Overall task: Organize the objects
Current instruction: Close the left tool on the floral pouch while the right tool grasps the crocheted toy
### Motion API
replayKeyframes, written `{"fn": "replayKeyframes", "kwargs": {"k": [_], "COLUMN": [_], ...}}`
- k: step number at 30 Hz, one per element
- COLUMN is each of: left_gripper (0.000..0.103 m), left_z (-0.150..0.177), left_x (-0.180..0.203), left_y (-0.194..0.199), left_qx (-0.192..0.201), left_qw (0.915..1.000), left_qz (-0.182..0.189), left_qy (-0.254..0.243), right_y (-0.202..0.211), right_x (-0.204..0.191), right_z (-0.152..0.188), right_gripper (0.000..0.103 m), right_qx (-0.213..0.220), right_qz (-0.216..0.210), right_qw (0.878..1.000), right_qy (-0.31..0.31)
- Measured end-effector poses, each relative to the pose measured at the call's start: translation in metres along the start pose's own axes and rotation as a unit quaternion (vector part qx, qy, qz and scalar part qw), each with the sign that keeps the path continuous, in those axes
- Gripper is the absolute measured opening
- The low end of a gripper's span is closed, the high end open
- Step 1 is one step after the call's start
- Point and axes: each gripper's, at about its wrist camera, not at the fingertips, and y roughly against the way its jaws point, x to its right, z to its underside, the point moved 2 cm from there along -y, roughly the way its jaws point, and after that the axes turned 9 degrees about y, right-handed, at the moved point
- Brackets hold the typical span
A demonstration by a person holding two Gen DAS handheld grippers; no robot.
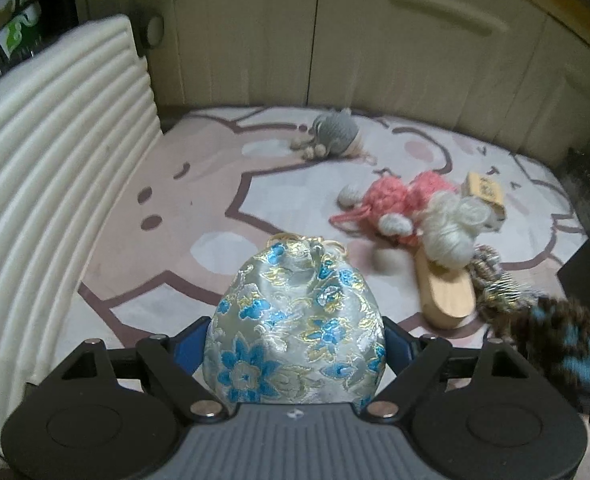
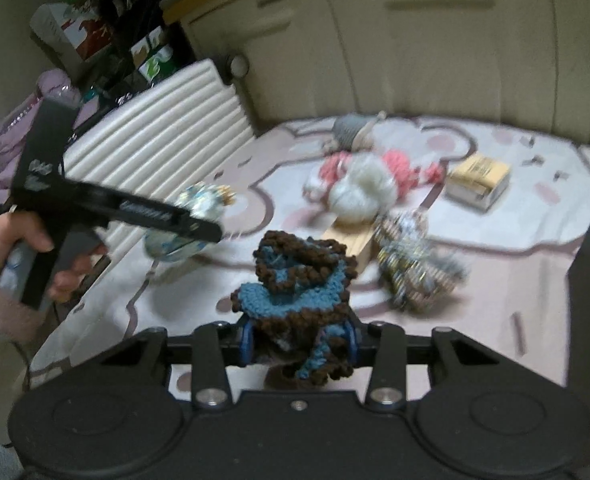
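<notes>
A silver brocade pouch point(image 1: 295, 328) with blue flowers and a gold drawstring sits between the blue pads of my left gripper point(image 1: 295, 340), which is shut on its sides. From the right wrist view that left gripper point(image 2: 199, 232) hangs above the mat with the pouch point(image 2: 201, 204) in it, a hand point(image 2: 11, 240) on its handle. My right gripper point(image 2: 300, 340) is shut on a brown and blue crocheted piece point(image 2: 299, 300). The crocheted piece point(image 1: 555, 336) shows blurred at the right edge of the left wrist view.
On the pink and white mat point(image 1: 175, 208) lie a grey knitted toy point(image 1: 335, 132), a pink crocheted toy point(image 1: 391, 200), white yarn point(image 1: 451, 228), a wooden block point(image 1: 447, 296), a small box point(image 1: 485, 194) and a metallic striped pouch point(image 1: 491, 280). A white ribbed panel point(image 1: 55, 160) stands left; cabinet doors point(image 1: 375, 40) behind.
</notes>
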Motion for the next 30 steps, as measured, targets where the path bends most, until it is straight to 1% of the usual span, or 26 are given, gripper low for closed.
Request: {"fn": "replayKeyframes", "kwargs": {"k": [3, 9, 14, 23, 30], "left_gripper": [0.086, 0.086, 0.086, 0.086, 0.086], "left_z": [-0.003, -0.006, -0.004, 0.001, 0.004], "left_x": [0.005, 0.017, 0.028, 0.045, 0.054], "left_y": [0.017, 0.048, 0.072, 0.114, 0.137], "left_qx": [0.006, 0.01, 0.021, 0.056, 0.07], "left_qw": [1.0, 0.9999, 0.9994, 0.9973, 0.9964], "left_qz": [0.001, -0.003, -0.004, 0.0, 0.01], "left_qy": [-0.001, -0.009, -0.027, -0.048, -0.047], "right_y": [0.012, 0.041, 0.059, 0.082, 0.107], "right_x": [0.003, 0.001, -0.003, -0.006, -0.007], "right_z": [-0.012, -0.036, -0.05, -0.06, -0.064], "right_gripper": [0.042, 0.043, 0.043, 0.043, 0.043], "right_qx": [0.012, 0.033, 0.029, 0.016, 0.026], "right_qz": [0.013, 0.045, 0.083, 0.116, 0.128], "right_qw": [1.0, 0.998, 0.995, 0.993, 0.991], "right_qy": [0.002, 0.027, 0.042, 0.02, 0.008]}}
